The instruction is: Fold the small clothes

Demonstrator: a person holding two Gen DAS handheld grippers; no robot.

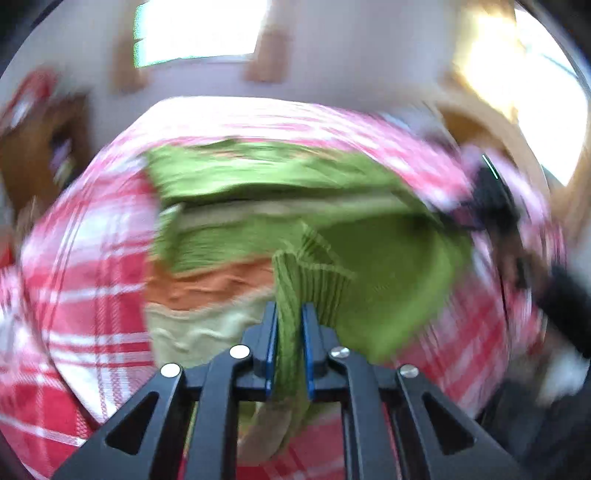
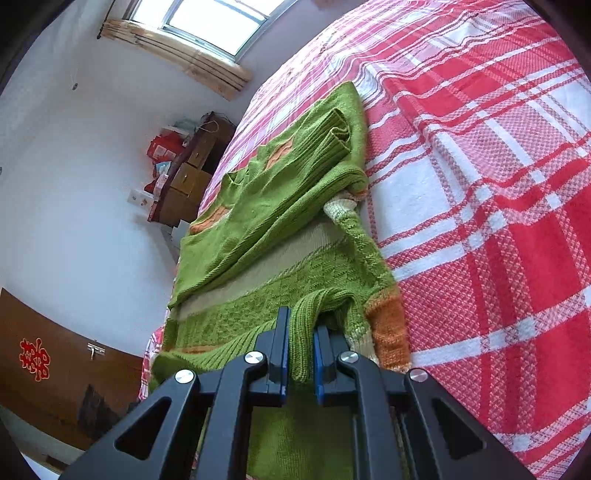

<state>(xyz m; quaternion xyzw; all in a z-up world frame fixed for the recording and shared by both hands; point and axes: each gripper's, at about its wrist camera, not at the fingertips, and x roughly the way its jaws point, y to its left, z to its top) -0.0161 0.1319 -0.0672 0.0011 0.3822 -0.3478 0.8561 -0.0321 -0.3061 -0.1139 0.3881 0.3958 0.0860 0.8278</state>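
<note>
A small green knitted sweater (image 2: pixel 266 229) with orange and cream stripes lies partly folded on a bed with a red and white checked cover (image 2: pixel 480 206). My right gripper (image 2: pixel 300 321) is shut on the sweater's ribbed green hem, which bunches between its blue pads. In the blurred left wrist view, my left gripper (image 1: pixel 290 314) is shut on a ribbed green edge of the same sweater (image 1: pixel 369 266), the fabric pinched between the blue pads and hanging below them. The other gripper and a sleeve (image 1: pixel 495 199) show dimly at the right.
A white wall, a window (image 2: pixel 207 18) with a wooden sill, a brown cabinet (image 2: pixel 192 173) with red items on top and a brown door (image 2: pixel 55 376) stand left of the bed. The checked cover spreads wide to the right of the sweater.
</note>
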